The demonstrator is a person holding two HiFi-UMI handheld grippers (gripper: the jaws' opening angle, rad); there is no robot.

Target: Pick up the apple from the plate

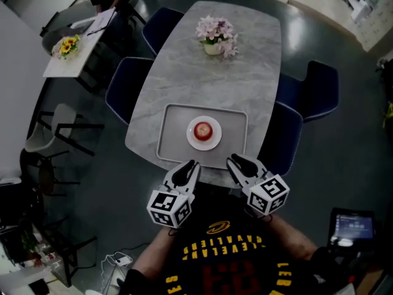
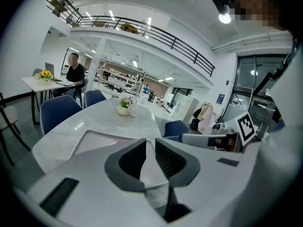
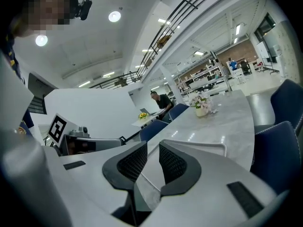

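Note:
A red apple (image 1: 203, 129) rests on a small white plate (image 1: 204, 144). The plate stands in the middle of a grey tray (image 1: 174, 120) at the near end of a marble table (image 1: 209, 78). My left gripper (image 1: 189, 166) hovers at the tray's near edge, left of the plate, with its jaws shut and nothing between them. My right gripper (image 1: 235, 162) mirrors it on the right, also shut and empty. In the left gripper view the left gripper (image 2: 150, 145) points over the tray (image 2: 92, 137). The right gripper (image 3: 153, 151) faces the tray's rim (image 3: 208, 147). The jaws hide the apple in both gripper views.
A vase of pink flowers (image 1: 215, 35) stands at the table's far end. Blue chairs (image 1: 126, 88) (image 1: 319, 91) (image 1: 285, 134) flank the table. A person sits at a side table (image 1: 73, 51) at the upper left. A screen device (image 1: 352, 226) sits at the lower right.

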